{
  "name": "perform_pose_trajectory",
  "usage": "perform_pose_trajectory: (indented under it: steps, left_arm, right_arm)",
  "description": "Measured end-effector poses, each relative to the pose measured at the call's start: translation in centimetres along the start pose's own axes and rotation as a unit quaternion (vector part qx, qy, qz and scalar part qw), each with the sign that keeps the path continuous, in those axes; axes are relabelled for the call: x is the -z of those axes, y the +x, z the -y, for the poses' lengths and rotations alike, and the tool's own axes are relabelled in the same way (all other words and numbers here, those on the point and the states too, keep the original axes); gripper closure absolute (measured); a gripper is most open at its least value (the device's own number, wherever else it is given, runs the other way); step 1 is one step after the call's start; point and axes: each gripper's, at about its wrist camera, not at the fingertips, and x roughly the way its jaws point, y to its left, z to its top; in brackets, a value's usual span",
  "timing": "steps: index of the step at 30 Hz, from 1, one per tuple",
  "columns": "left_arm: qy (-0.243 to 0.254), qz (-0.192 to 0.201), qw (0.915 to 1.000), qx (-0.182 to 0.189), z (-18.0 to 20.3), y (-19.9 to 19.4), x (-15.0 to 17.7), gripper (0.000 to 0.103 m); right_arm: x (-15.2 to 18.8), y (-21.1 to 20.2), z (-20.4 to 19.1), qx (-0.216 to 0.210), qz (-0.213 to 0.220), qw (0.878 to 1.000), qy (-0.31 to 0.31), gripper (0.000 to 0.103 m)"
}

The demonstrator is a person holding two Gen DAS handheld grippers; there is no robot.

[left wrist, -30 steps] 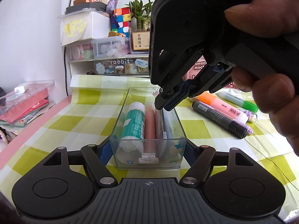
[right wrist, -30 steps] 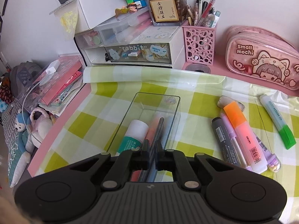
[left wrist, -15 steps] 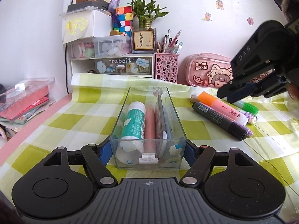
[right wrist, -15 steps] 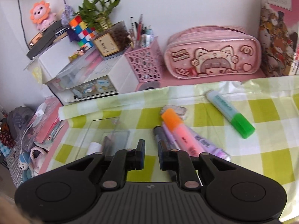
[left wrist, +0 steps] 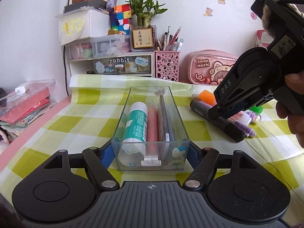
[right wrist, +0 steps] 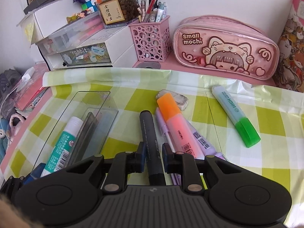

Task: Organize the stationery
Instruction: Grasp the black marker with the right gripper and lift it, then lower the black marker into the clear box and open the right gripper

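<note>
A clear plastic tray [left wrist: 150, 163] sits on the green checked cloth and holds a teal glue stick [left wrist: 135, 125], a pink pen [left wrist: 152, 127] and a dark pen. My left gripper [left wrist: 150, 154] is shut on the tray's near end. My right gripper [right wrist: 153, 156] is open, its fingers either side of a black marker [right wrist: 150, 138] lying on the cloth; it also shows in the left wrist view [left wrist: 224, 112]. Beside the marker lie a purple pen [right wrist: 165, 131], an orange highlighter [right wrist: 174, 125] and a green highlighter [right wrist: 235, 117].
A white eraser [right wrist: 178, 98] lies behind the orange highlighter. At the back stand a pink pen holder [right wrist: 151, 38], a pink pencil case [right wrist: 226, 49], white drawers [right wrist: 83, 53] and books at the left [left wrist: 24, 104].
My right gripper left the tray with the dark pen in it, swung right, came down over the black marker and opened. The left gripper and tray have not moved.
</note>
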Motion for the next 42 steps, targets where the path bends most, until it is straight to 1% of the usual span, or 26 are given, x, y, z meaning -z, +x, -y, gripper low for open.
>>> perform_pose_trajectory:
  steps: [2,5,6,8,10,12,13,15,16,18,19,20,22,29,34,37,39,41,42]
  left_arm:
    - [0.0,-0.002,1.0,0.001,0.0,0.0,0.0,0.031]
    - [-0.006,-0.005,0.9999,0.006,-0.2,0.1,-0.1,0.031]
    - [-0.016,-0.01,0.9997,0.014,-0.5,0.1,-0.2,0.031]
    - [-0.06,-0.024,0.997,0.043,-1.7,0.4,-0.4,0.03]
    - [-0.078,-0.025,0.9955,0.049,-2.1,0.4,-0.5,0.03]
    - [-0.081,-0.019,0.9955,0.044,-1.9,0.3,-0.3,0.03]
    - [-0.091,-0.019,0.9946,0.046,-2.0,0.3,-0.3,0.03]
    - [-0.102,-0.022,0.9932,0.052,-2.4,0.1,-0.3,0.03]
    - [-0.09,-0.022,0.9947,0.044,-2.0,0.1,-0.4,0.03]
    - [-0.041,-0.013,0.999,0.007,-0.4,0.1,0.0,0.03]
    - [-0.024,-0.005,0.9997,-0.007,0.3,0.1,0.3,0.031]
    - [-0.022,-0.005,0.9997,-0.01,0.4,0.0,0.3,0.031]
    - [-0.031,-0.01,0.9995,0.0,-0.1,0.2,0.2,0.031]
    - [-0.025,-0.008,0.9996,-0.003,0.0,0.3,0.2,0.03]
    - [-0.024,-0.008,0.9997,-0.002,0.0,0.2,0.3,0.03]
    - [-0.023,-0.008,0.9997,-0.001,0.0,0.2,0.3,0.03]
    - [-0.023,-0.008,0.9997,-0.001,0.1,0.2,0.2,0.03]
    - [-0.023,-0.008,0.9997,-0.001,0.1,0.2,0.2,0.03]
    - [-0.023,-0.008,0.9997,-0.001,0.1,0.2,0.2,0.03]
  right_arm:
    - [0.0,0.6,-0.3,0.0,-0.015,1.0,-0.01,0.089]
    - [0.3,0.8,-0.6,0.007,-0.012,1.0,-0.015,0.09]
    - [0.2,0.8,-0.4,0.004,-0.011,1.0,-0.007,0.09]
    - [0.1,0.7,0.0,-0.009,-0.012,1.0,0.018,0.09]
    - [0.1,0.5,0.5,-0.023,-0.01,0.999,0.044,0.09]
    - [0.1,0.1,0.8,-0.035,-0.004,0.997,0.065,0.09]
    - [0.1,-0.2,0.9,-0.042,-0.001,0.996,0.074,0.09]
    - [0.0,-1.0,1.0,-0.067,0.009,0.993,0.094,0.09]
    - [-0.2,-1.5,0.9,-0.08,0.013,0.991,0.103,0.09]
    - [-0.5,-2.3,0.2,-0.096,0.021,0.989,0.106,0.09]
    - [-0.7,-2.7,-0.4,-0.1,0.024,0.989,0.105,0.09]
    - [-0.9,-2.9,-0.9,-0.103,0.026,0.989,0.102,0.09]
    - [-1.1,-3.2,-1.9,-0.107,0.025,0.989,0.098,0.09]
    - [-1.1,-2.4,-3.3,-0.104,0.002,0.989,0.108,0.09]
    - [-1.7,-1.7,-4.5,-0.089,-0.014,0.991,0.099,0.09]
    - [-1.8,-1.9,-5.0,-0.086,-0.009,0.991,0.104,0.09]
    - [-1.7,-1.7,-5.2,-0.072,-0.009,0.991,0.112,0.09]
    - [-1.7,-1.5,-5.4,-0.048,-0.008,0.992,0.114,0.09]
    - [-1.7,-1.4,-5.4,-0.045,-0.007,0.992,0.119,0.09]
